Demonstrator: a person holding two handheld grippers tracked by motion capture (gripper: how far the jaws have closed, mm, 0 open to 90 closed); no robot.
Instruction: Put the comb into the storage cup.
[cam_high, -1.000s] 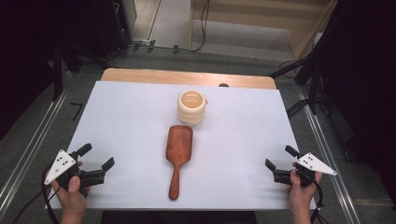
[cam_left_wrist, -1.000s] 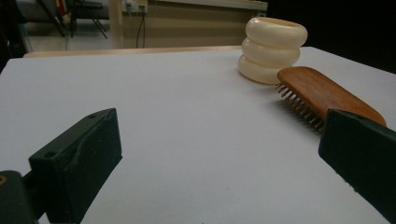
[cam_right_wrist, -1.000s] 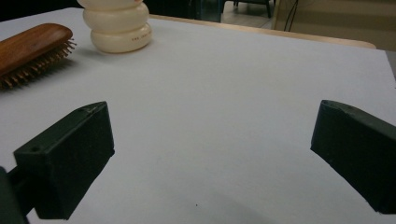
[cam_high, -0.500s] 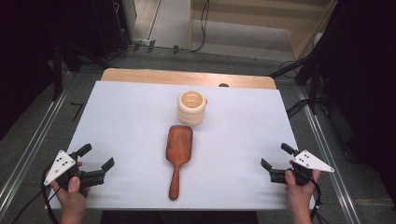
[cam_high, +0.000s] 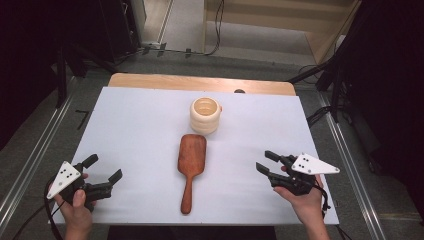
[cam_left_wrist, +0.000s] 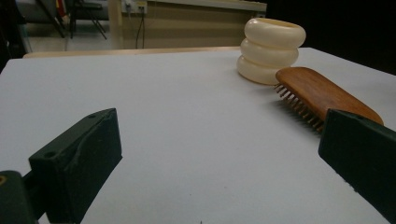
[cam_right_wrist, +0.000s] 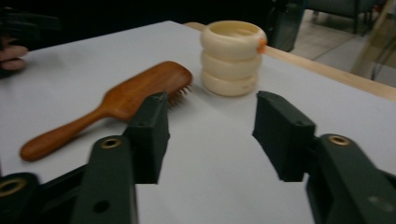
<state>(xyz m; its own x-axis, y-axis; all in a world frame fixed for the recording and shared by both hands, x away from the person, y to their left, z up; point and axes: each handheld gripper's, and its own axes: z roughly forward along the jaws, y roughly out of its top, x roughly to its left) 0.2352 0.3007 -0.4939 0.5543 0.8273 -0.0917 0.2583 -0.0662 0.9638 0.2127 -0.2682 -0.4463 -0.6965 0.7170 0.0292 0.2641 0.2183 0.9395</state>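
Unlabelled wooden hairbrush (cam_high: 191, 162) lies beside a cream ringed cup (cam_high: 205, 115).

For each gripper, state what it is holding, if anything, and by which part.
Nothing is held. The left gripper and the right gripper both stand open, apart from the wooden hairbrush lying between them.

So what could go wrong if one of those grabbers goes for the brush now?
The wooden hairbrush lies bristles down, so it may rock or skid when pinched. Its head nearly touches the cream ribbed cup, which a push could knock. The right hand-held gripper is open but off to the side, so it may close on the thin handle crookedly.
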